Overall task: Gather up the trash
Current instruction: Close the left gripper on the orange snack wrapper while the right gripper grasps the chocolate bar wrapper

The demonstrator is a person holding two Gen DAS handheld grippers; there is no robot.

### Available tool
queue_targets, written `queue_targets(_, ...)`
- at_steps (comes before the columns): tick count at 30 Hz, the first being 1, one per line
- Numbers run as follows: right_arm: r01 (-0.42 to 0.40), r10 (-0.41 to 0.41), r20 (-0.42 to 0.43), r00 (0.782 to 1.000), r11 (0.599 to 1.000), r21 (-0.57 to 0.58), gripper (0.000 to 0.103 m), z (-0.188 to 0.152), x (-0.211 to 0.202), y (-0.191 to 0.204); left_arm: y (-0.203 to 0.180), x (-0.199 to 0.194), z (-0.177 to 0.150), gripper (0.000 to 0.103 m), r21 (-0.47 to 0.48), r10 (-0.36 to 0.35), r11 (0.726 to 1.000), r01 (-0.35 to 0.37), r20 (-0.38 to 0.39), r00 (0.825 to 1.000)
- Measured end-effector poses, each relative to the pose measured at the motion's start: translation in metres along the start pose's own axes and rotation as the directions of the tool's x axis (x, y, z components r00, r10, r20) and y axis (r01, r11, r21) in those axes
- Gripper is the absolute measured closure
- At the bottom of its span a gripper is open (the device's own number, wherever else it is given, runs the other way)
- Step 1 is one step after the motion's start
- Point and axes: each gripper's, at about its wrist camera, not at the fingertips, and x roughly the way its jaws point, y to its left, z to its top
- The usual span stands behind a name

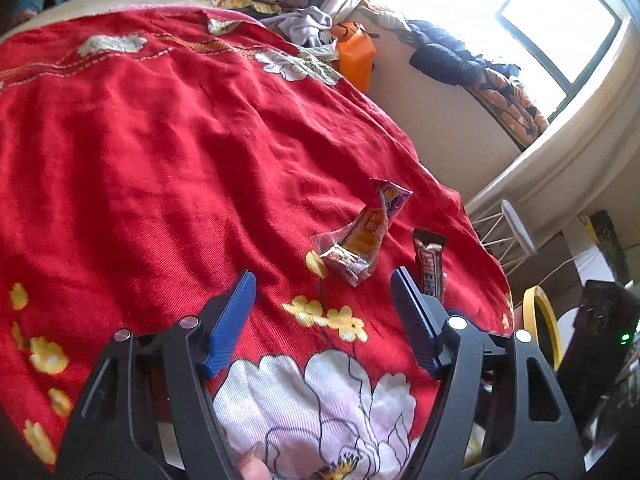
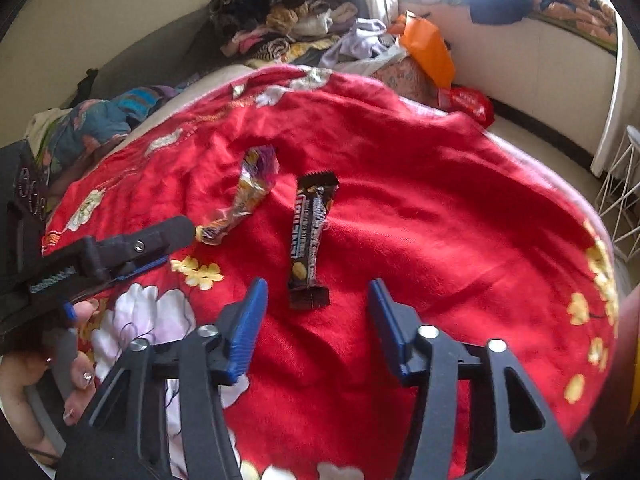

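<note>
Two wrappers lie on a red flowered blanket (image 1: 160, 152) (image 2: 440, 208). One is a crumpled orange and purple snack wrapper (image 1: 360, 236) (image 2: 248, 196); the other is a dark brown chocolate bar wrapper (image 1: 430, 260) (image 2: 310, 236). My left gripper (image 1: 324, 280) hovers just short of the snack wrapper, open, nothing between its blue pads. My right gripper (image 2: 318, 292) is open too, and the near end of the chocolate wrapper sits between its fingertips without either pad touching it. In the right wrist view the left gripper (image 2: 120, 248) shows at the left, its tip close to the snack wrapper.
Piled clothes (image 2: 288, 20) and an orange bag (image 1: 356, 56) (image 2: 428, 48) lie at the far side of the bed. A white wire stand (image 1: 504, 228) (image 2: 624, 196) and a yellow-rimmed object (image 1: 544, 320) stand past the bed's right edge. A person's hand (image 2: 76, 364) grips the left tool.
</note>
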Motion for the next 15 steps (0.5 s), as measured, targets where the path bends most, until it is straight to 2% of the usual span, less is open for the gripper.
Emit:
queue_targets(2, -0.011, 0.011, -0.002, 1.0, 1.0, 0.006, 0.081, 0.001, 0.002, -0.002, 0.0, 0.003, 0.004, 0.043, -0.013, -0.011, 1.0, 0.011, 0.001, 1.0)
queue_targets(8, -0.027, 0.024, 0.051, 0.998, 0.998, 0.054, 0.083, -0.004, -0.016, -0.012, -0.003, 0.015, 0.007, 0.054, -0.037, -0.025, 0.999, 0.024, -0.012, 1.0)
queue_targets(14, -0.03, 0.014, 0.129, 0.992, 0.992, 0.124, 0.083, -0.015, -0.051, -0.03, -0.01, 0.023, 0.004, 0.078, -0.044, -0.021, 0.999, 0.019, -0.027, 0.999)
queue_targets(15, -0.026, 0.008, 0.136, 0.991, 0.991, 0.132, 0.083, -0.017, -0.055, -0.033, -0.011, 0.023, 0.002, 0.087, -0.044, -0.013, 0.999, 0.012, -0.027, 1.0)
